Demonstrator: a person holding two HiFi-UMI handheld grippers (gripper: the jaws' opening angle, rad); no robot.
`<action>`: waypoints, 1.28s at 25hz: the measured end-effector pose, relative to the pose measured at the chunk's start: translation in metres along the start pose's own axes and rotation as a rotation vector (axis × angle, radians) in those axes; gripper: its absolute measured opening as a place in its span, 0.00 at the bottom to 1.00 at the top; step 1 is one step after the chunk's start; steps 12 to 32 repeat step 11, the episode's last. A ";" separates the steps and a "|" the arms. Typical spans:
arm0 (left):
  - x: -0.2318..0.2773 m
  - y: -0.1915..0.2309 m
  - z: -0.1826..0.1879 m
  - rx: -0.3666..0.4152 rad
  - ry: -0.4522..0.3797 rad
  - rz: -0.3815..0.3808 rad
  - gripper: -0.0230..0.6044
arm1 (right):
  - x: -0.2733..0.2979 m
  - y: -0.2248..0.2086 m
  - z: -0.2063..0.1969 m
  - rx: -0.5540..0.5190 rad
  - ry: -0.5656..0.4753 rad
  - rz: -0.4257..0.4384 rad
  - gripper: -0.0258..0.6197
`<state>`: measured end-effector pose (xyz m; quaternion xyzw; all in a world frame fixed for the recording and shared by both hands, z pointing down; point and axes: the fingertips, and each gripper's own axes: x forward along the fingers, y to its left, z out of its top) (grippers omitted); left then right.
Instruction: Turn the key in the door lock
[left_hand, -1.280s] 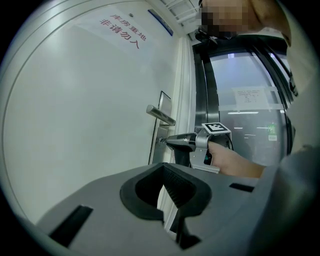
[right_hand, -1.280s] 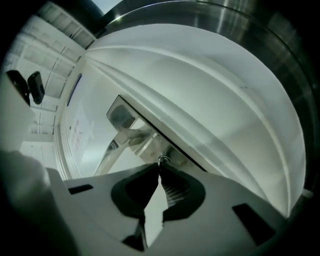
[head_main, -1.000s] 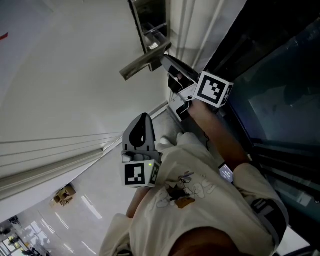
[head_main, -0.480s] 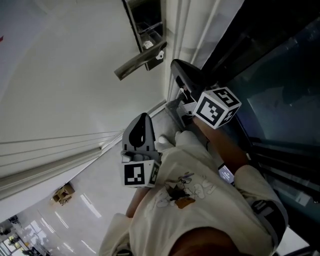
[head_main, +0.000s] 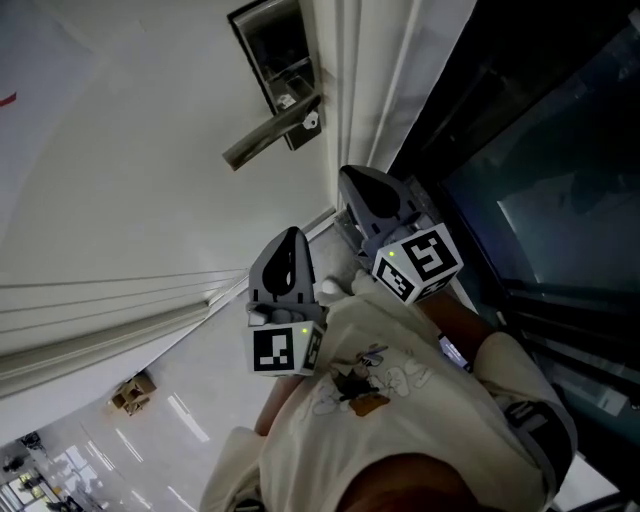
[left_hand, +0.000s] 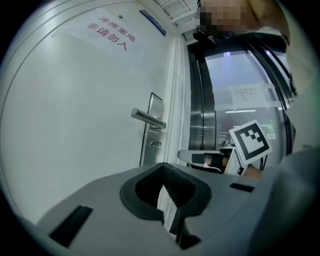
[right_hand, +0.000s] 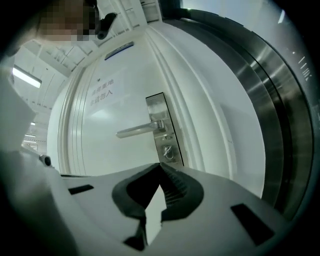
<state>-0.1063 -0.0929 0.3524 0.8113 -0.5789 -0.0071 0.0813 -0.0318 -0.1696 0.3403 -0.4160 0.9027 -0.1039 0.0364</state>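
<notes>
Right gripper view showed the right gripper (right_hand: 161, 169) closed on nothing, apart from the door lock (right_hand: 167, 149), seemingly holding the key (right_hand: 170, 155); the left gripper (left_hand: 164, 169) was likewise closed, empty.

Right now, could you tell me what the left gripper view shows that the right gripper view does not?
Only the left gripper view: the right gripper and a glass panel bearing a paper notice. Only the right gripper view: a lit ceiling strip. Both: the white door, its handle, the key in the lock plate below the handle, and the sign on the door.
</notes>
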 end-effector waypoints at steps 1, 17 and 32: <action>-0.002 -0.001 0.000 -0.001 0.000 0.002 0.05 | -0.003 0.002 -0.004 -0.002 0.011 -0.001 0.05; -0.018 0.002 -0.008 -0.012 0.006 0.022 0.05 | -0.018 0.019 -0.014 -0.048 0.028 -0.001 0.05; -0.018 0.002 -0.008 -0.012 0.006 0.022 0.05 | -0.018 0.019 -0.014 -0.048 0.028 -0.001 0.05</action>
